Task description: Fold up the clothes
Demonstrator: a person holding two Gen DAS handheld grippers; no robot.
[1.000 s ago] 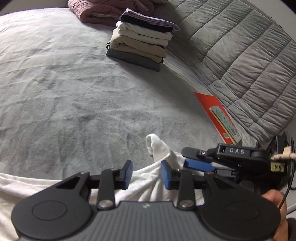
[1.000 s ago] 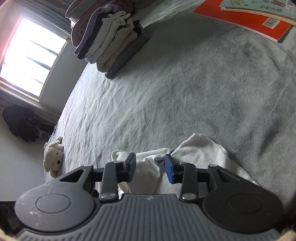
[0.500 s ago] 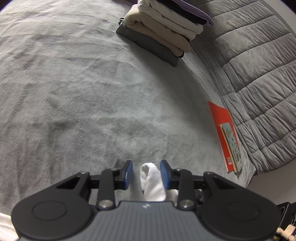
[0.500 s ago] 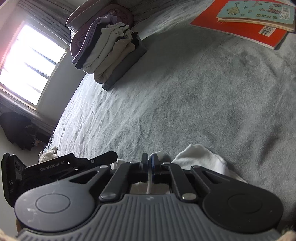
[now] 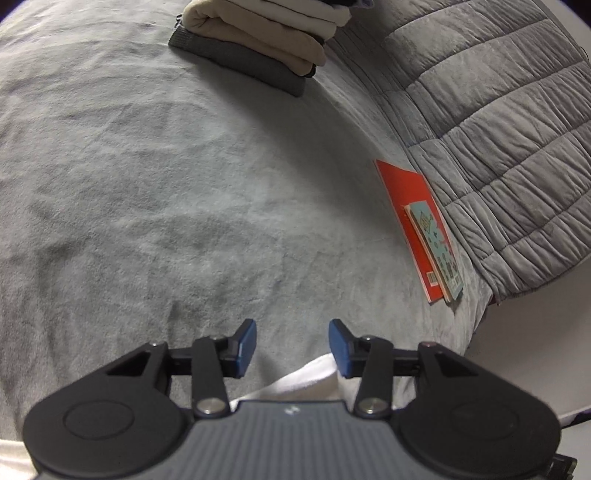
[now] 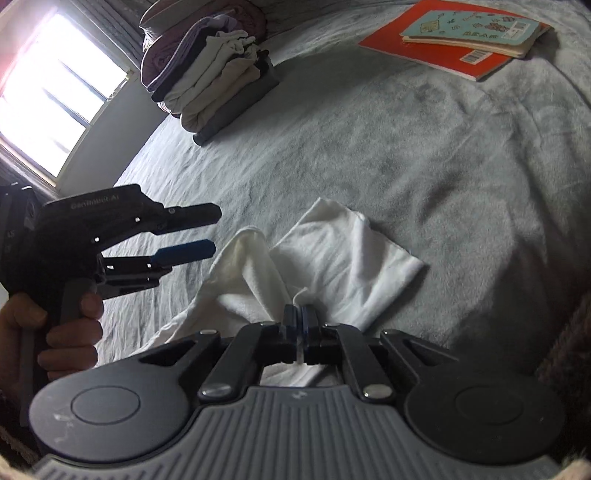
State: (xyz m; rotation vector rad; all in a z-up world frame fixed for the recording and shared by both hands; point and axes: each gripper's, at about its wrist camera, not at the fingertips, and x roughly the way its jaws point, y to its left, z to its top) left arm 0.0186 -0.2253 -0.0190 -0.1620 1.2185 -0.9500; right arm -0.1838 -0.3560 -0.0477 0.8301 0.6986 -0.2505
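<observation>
A white garment (image 6: 332,266) lies crumpled on the grey bedspread (image 6: 406,155). My right gripper (image 6: 300,314) is shut on a pinch of its cloth near the front edge. In the left wrist view my left gripper (image 5: 292,345) has its jaws opening, nothing between the blue pads, and only a fold of the white garment (image 5: 306,380) shows below them. In the right wrist view the left gripper (image 6: 199,230) hovers to the left of the cloth, held by a hand (image 6: 55,332), its fingers apart and off the fabric.
A stack of folded clothes (image 5: 266,33) (image 6: 218,88) sits at the far side of the bed. An orange book with a smaller teal book on it (image 5: 424,225) (image 6: 458,40) lies beside a quilted grey blanket (image 5: 498,110). A bright window (image 6: 48,99) is far left.
My right gripper closed on the white cloth and pulled it up into a pinch. My left gripper let the cloth go, its jaws spread wider, and it moved away over the bed.
</observation>
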